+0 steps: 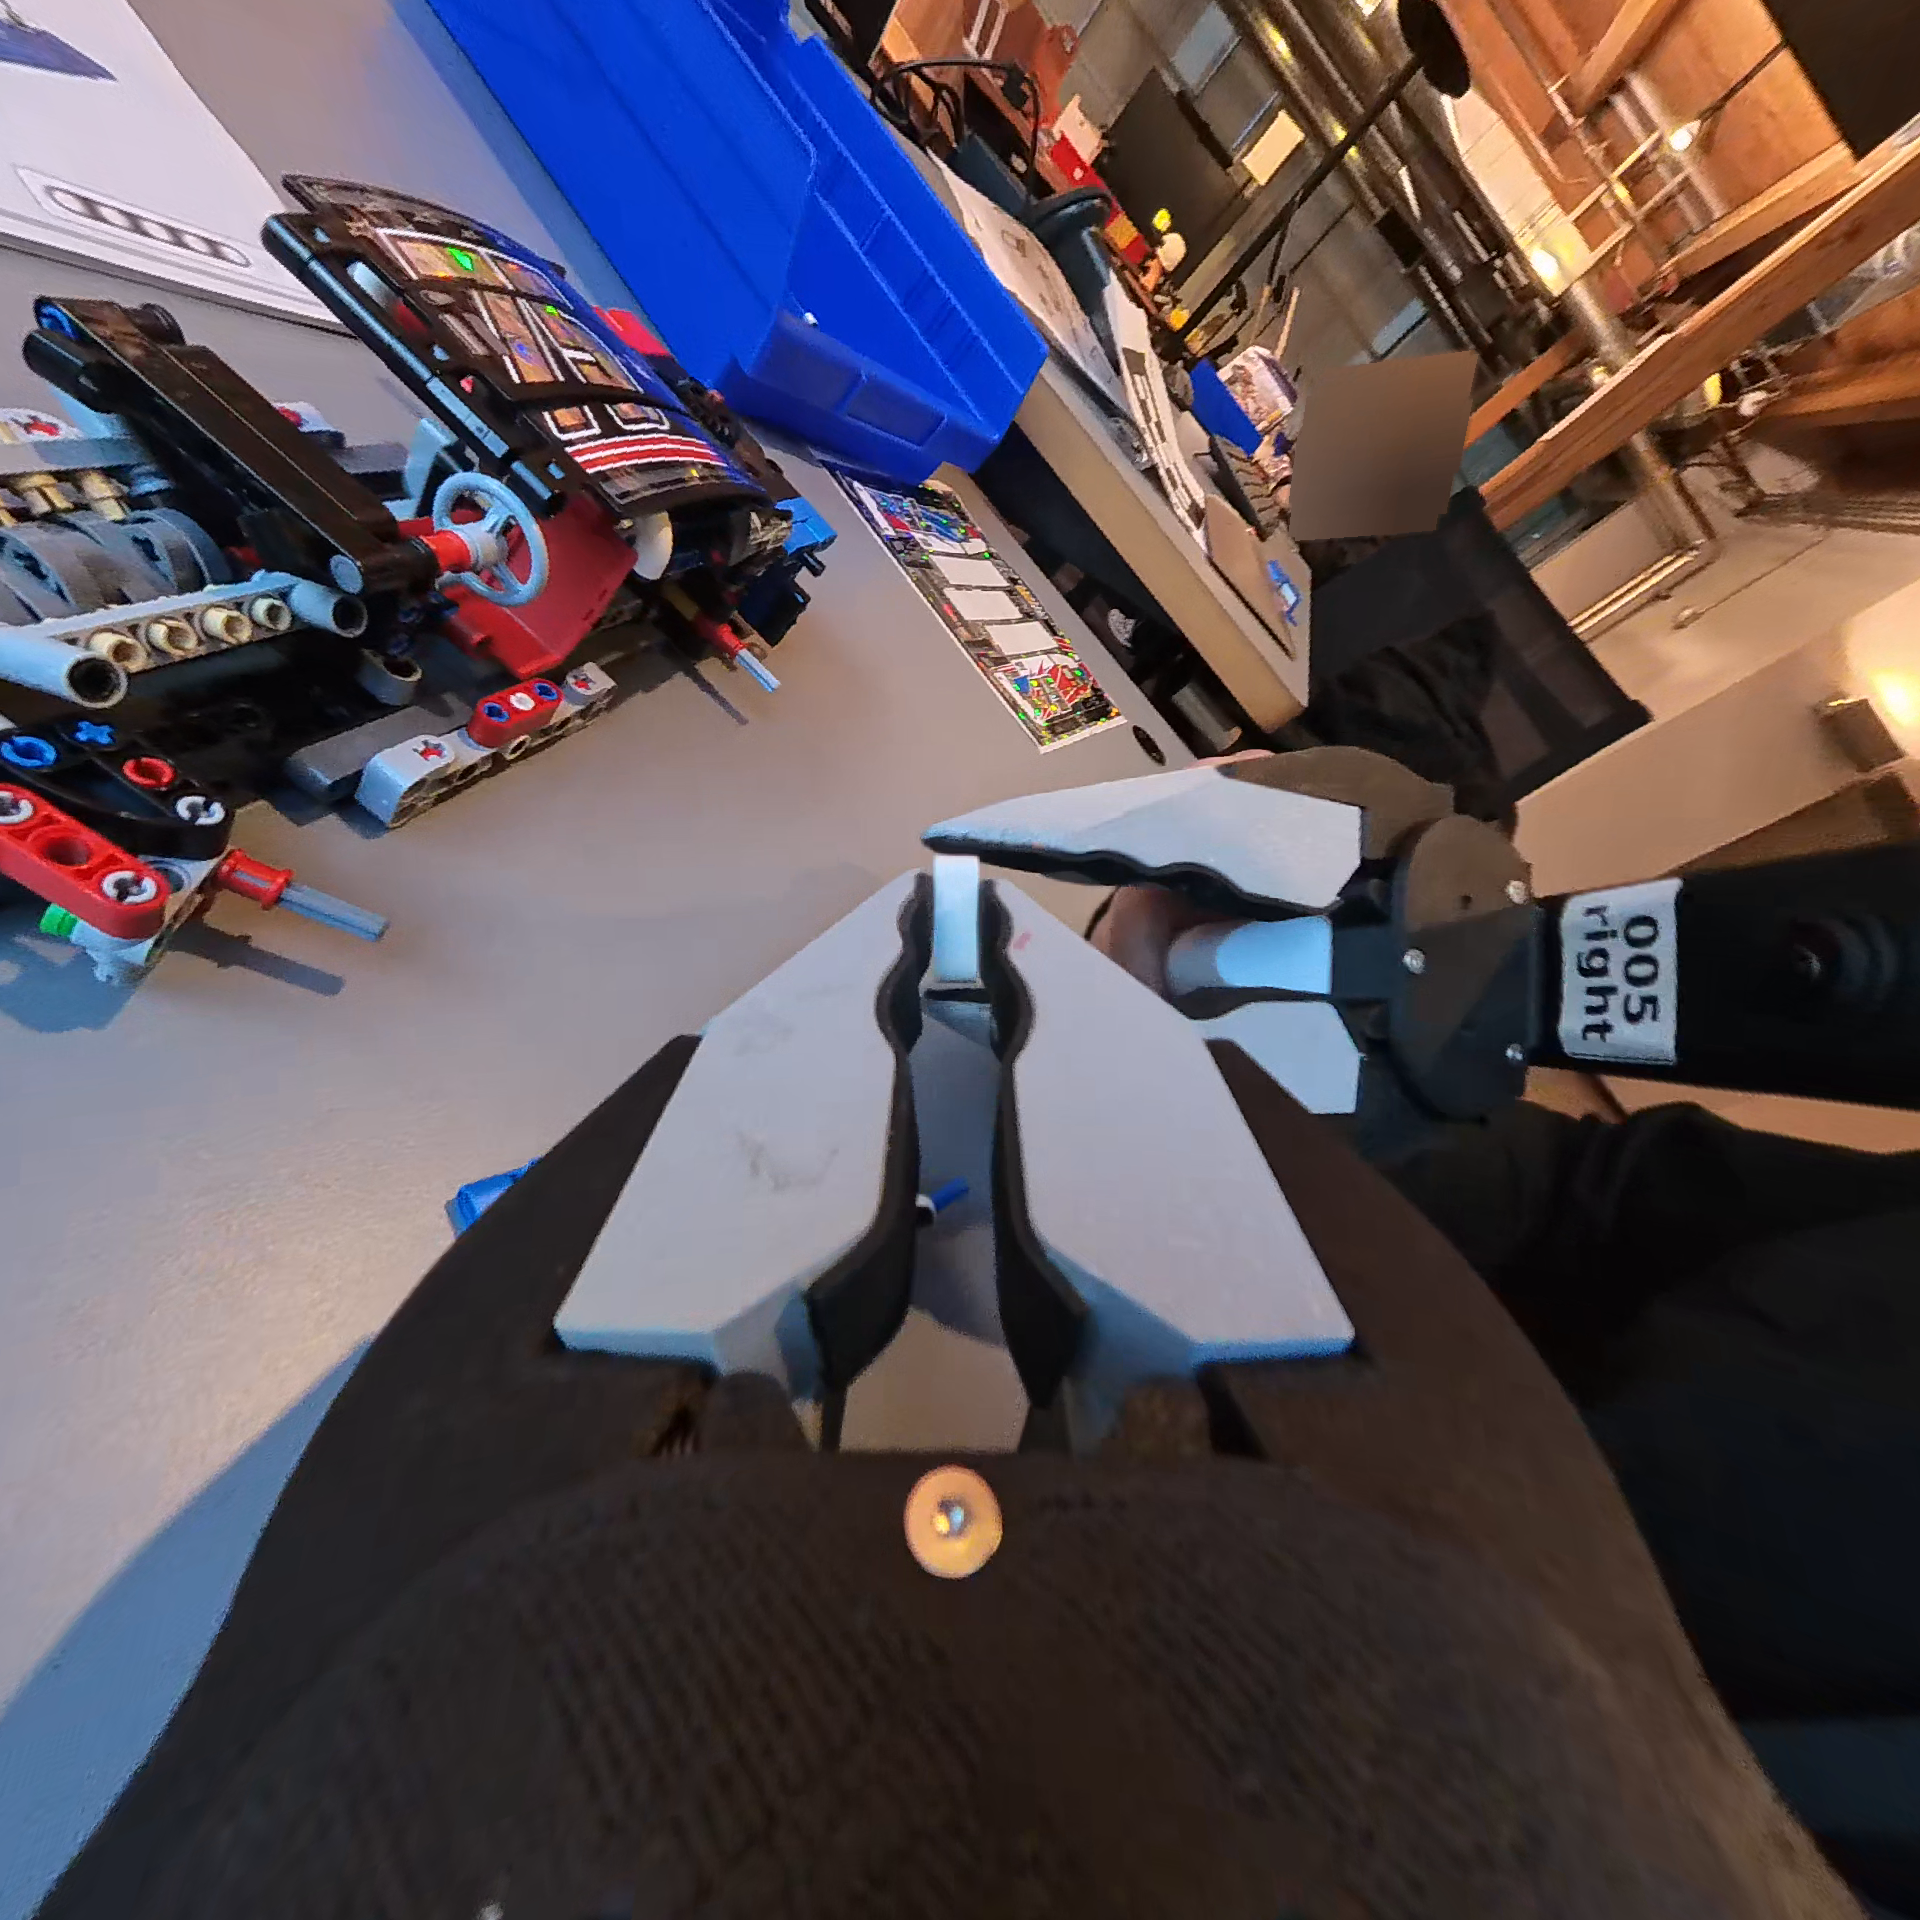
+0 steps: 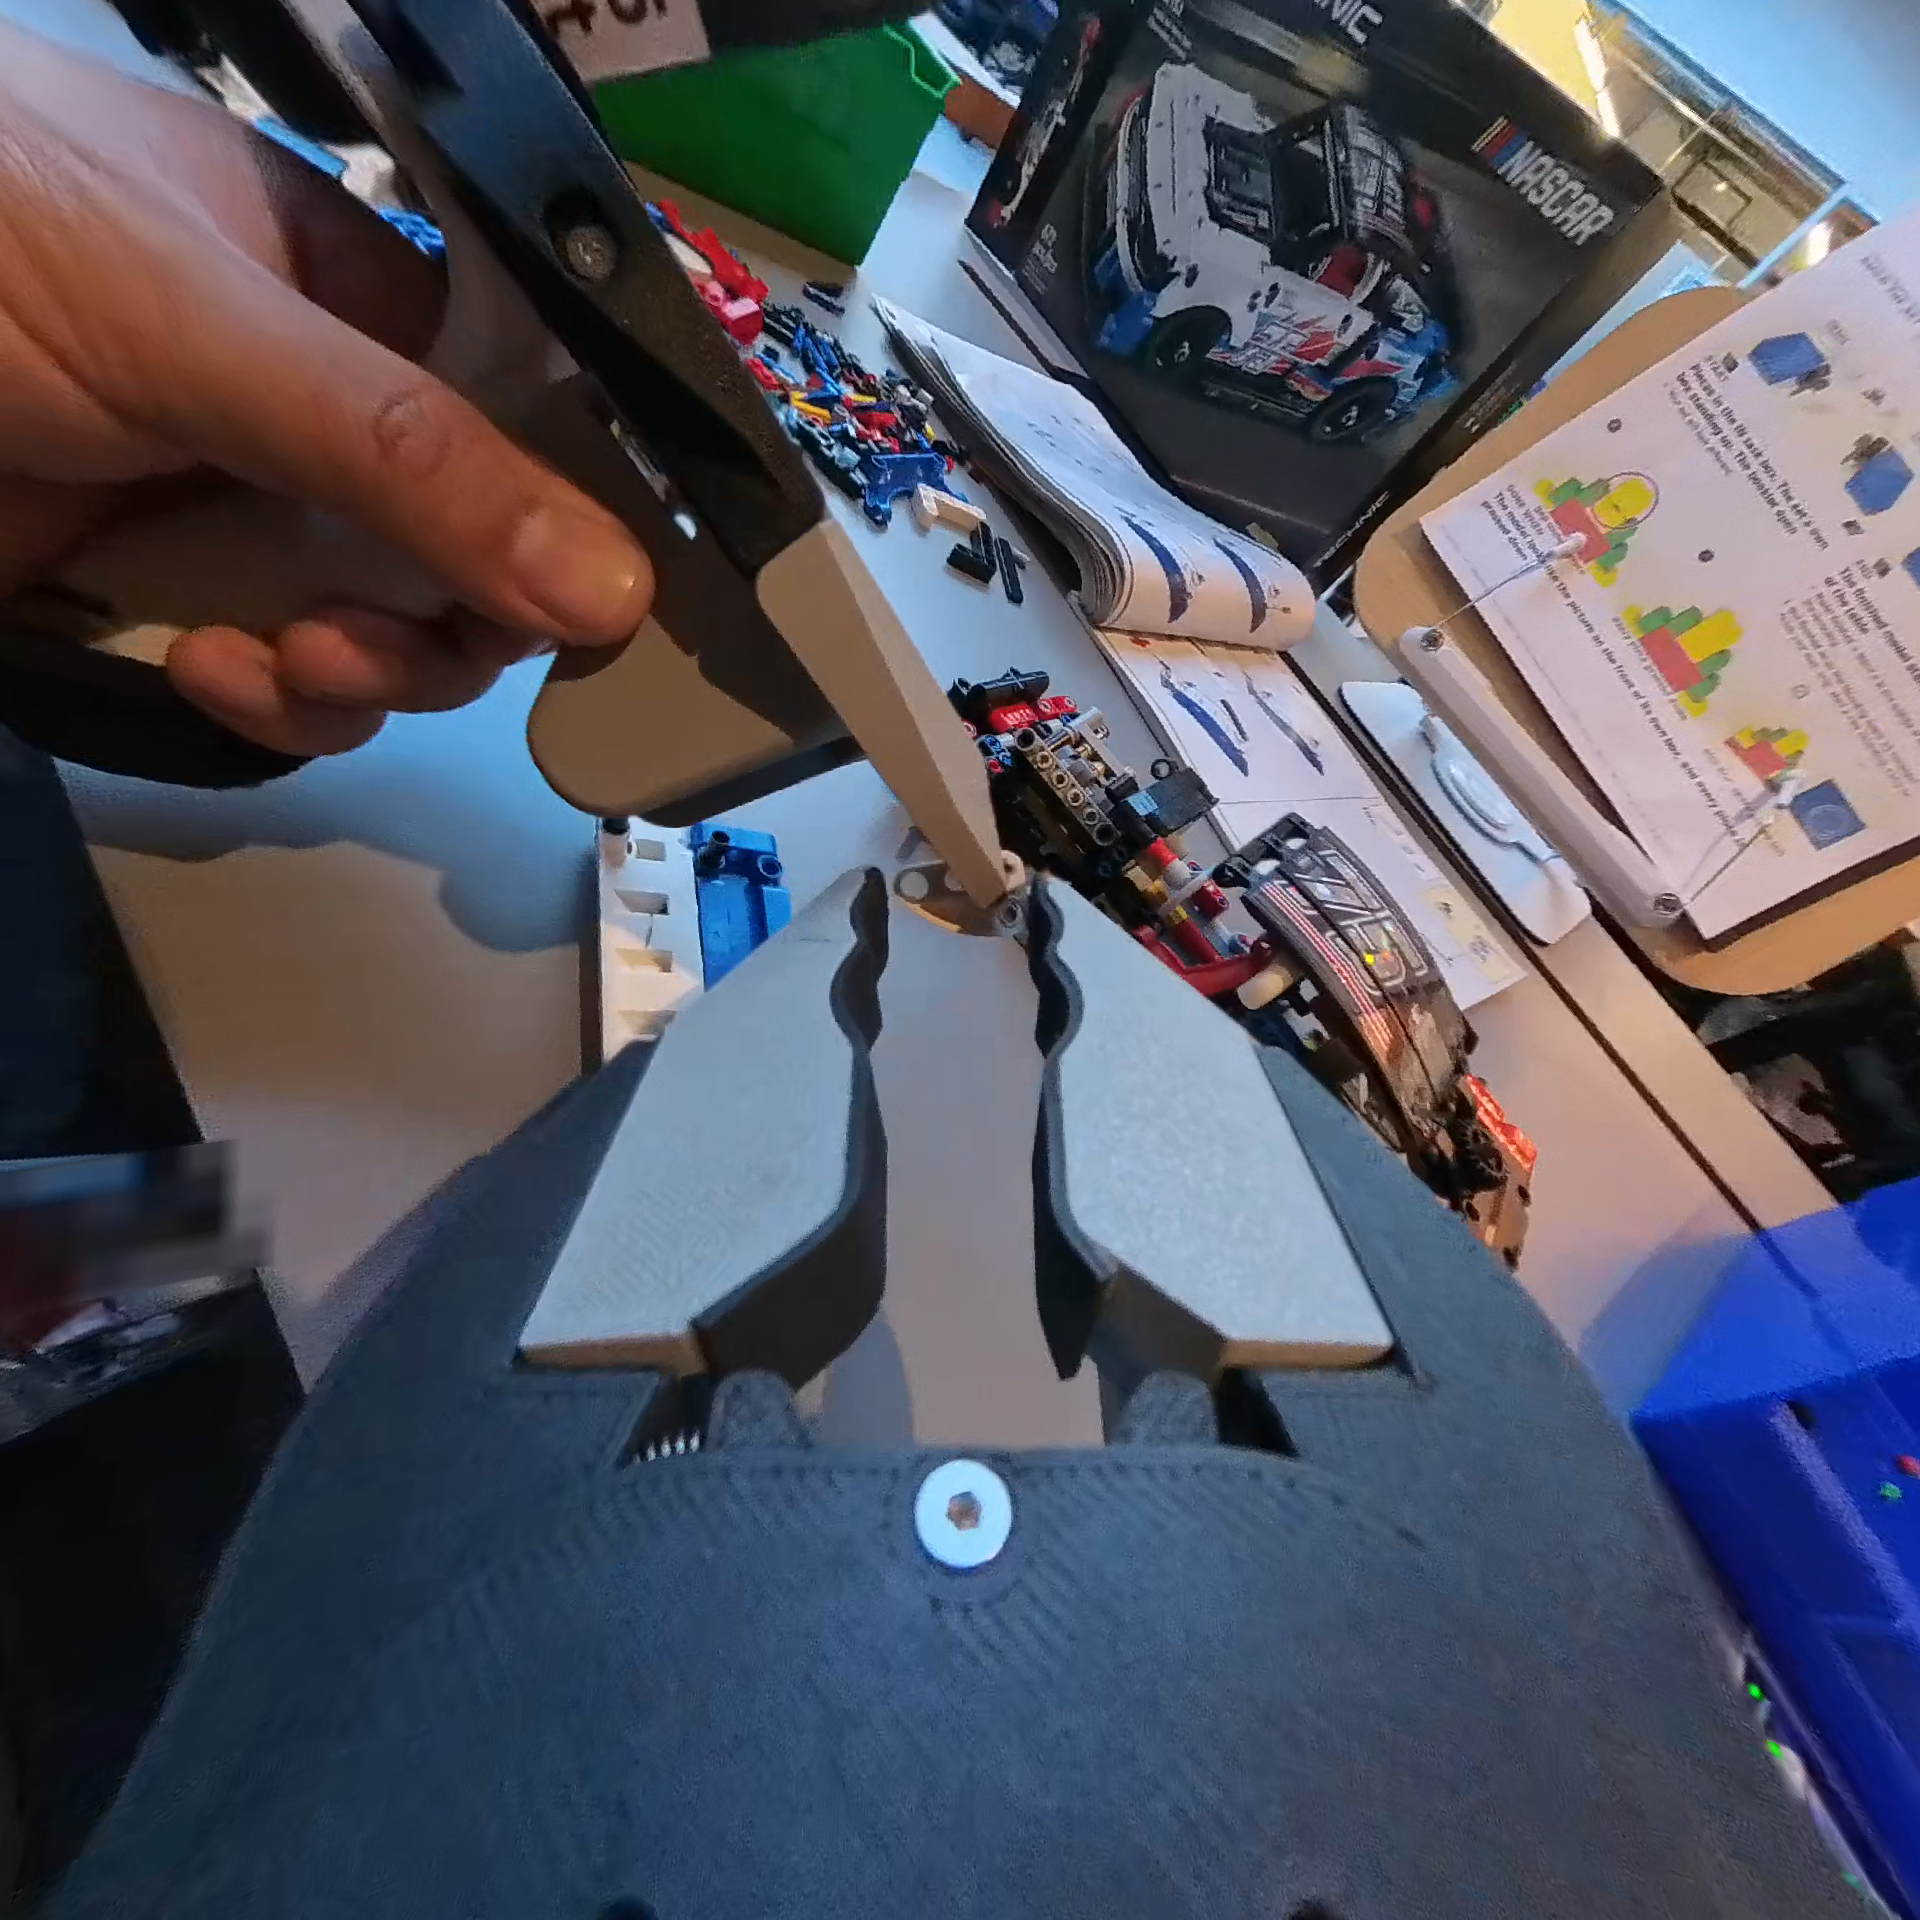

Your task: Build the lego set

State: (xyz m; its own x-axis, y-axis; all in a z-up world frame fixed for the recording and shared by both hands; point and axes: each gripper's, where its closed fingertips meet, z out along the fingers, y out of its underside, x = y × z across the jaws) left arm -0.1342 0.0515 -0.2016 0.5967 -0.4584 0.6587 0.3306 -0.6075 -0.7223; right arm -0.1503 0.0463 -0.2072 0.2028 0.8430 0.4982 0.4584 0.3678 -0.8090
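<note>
My left gripper (image 1: 956,914) is shut on a small light grey Technic piece (image 1: 956,925) and holds it above the table. In the right wrist view one of its fingers (image 2: 894,707) comes down from the upper left, with the piece (image 2: 935,891) at its tip. My right gripper (image 2: 951,894) is open, and the piece lies between its tips. One of its fingers (image 1: 1143,831) reaches in from the right, just over the piece. The part-built car (image 1: 468,499) stands at the left; it also shows in the right wrist view (image 2: 1351,966).
A blue bin (image 1: 779,208) stands behind the car, a sticker sheet (image 1: 987,603) beside it. The right wrist view shows a pile of loose pieces (image 2: 842,405), an instruction booklet (image 2: 1091,488), the set's box (image 2: 1299,239), a green bin (image 2: 790,125) and a white panel (image 2: 634,935).
</note>
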